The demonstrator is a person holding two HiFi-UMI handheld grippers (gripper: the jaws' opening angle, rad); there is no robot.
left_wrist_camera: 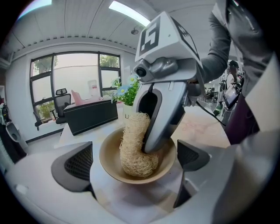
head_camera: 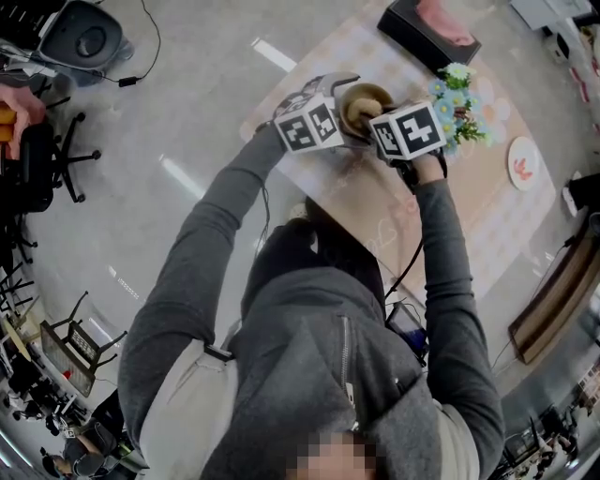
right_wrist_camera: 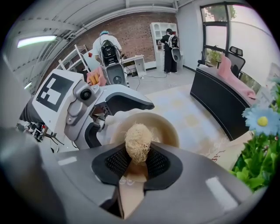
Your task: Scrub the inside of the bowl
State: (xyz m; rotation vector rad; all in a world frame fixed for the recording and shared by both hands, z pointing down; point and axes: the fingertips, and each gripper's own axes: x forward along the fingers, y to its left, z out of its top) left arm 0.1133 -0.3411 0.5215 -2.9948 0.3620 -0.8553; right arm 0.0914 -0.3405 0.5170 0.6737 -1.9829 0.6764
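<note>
A tan bowl (head_camera: 367,94) stands on the table, and both grippers meet at it. In the left gripper view the bowl (left_wrist_camera: 109,162) sits between the pads (left_wrist_camera: 78,166) of my left gripper (left_wrist_camera: 135,165), which is shut on its sides. My right gripper (right_wrist_camera: 138,162) is shut on a pale fibrous scrubber (right_wrist_camera: 138,142). That scrubber (left_wrist_camera: 133,144) reaches down into the bowl and curls against its bottom. In the right gripper view the bowl (right_wrist_camera: 168,129) lies just beyond the jaws, with the left gripper's body (right_wrist_camera: 83,103) at its left.
The table (head_camera: 487,206) carries a pale checked cloth. A pot of blue and white flowers (head_camera: 459,103) stands right behind the bowl. Farther off are a black box (head_camera: 431,28) and a small plate (head_camera: 523,162). Office chairs (head_camera: 47,169) stand on the floor at the left.
</note>
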